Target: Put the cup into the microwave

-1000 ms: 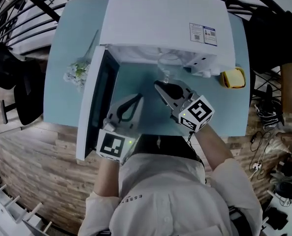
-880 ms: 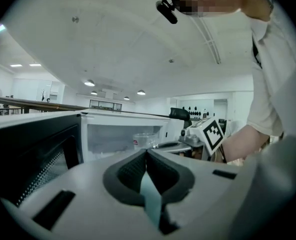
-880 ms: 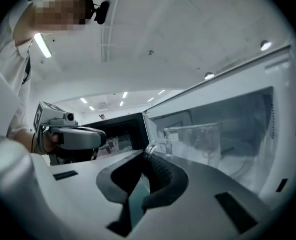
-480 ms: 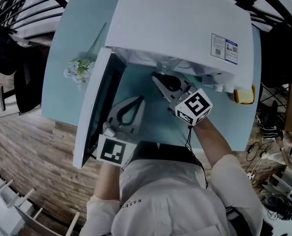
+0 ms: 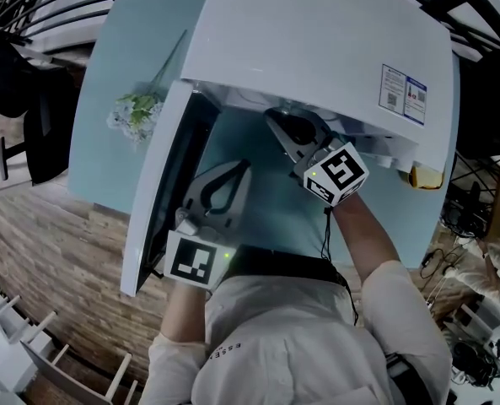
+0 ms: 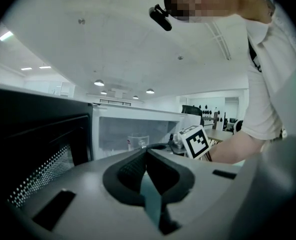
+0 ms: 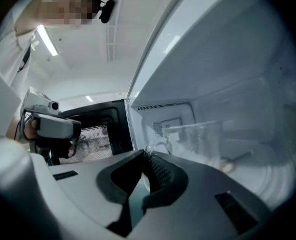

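Pale blue worktop point(image 5: 106, 83) carries a flower sprig point(image 5: 136, 112) at far left, well clear of the work. Next comes the door point(image 5: 161, 201), swung wide so the cavity stands free. The left claw point(image 5: 245, 167) hovers just beside it, clenched on nothing, probably kept there to push the door shut afterwards. Further right, the right claw point(image 7: 147, 156) reaches into the microwave point(image 5: 317, 49), clamped on the handle of the clear cup point(image 7: 200, 136); holding it by the handle keeps the glass upright. The cup is inside the cavity, though whether it rests on the floor I cannot tell. A yellow object point(image 5: 427, 175) lies at far right.
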{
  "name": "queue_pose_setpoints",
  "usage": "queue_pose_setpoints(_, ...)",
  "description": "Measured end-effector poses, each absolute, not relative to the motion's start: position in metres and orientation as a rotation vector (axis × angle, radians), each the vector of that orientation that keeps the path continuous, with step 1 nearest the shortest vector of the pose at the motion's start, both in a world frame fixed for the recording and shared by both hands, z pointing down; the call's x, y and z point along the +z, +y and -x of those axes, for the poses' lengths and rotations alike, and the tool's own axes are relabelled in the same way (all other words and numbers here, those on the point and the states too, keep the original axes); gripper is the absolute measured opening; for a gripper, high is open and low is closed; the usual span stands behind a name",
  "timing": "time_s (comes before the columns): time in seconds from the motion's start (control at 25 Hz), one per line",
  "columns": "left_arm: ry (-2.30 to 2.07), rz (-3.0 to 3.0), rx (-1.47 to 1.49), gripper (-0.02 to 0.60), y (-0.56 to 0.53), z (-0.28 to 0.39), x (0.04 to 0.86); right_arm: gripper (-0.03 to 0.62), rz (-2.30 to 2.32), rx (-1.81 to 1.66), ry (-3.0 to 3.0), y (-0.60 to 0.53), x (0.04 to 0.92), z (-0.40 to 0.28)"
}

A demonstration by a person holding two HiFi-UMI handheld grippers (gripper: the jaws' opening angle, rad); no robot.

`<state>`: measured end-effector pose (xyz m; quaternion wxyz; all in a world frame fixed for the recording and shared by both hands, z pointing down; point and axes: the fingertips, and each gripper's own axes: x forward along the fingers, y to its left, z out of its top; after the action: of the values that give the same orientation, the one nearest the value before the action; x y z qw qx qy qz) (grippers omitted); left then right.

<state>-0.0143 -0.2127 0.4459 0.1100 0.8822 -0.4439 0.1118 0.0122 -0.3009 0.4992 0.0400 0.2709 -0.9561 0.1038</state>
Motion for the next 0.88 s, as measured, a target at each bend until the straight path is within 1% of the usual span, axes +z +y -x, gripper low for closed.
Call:
queue_pose_setpoints(0.48, -1.247, -2.567, 0.320, 0.003, -0.212, 0.001, 0.464, 0.021, -0.926, 0.253, -2.891, -0.319, 0.512, -0.015)
queue_pose_setpoints(0.88, -1.231, -2.532, 0.290, 0.003, -0.211, 0.002, 0.471, 0.021, -0.973, 0.374, -2.888, -0.319, 0.519, -0.023)
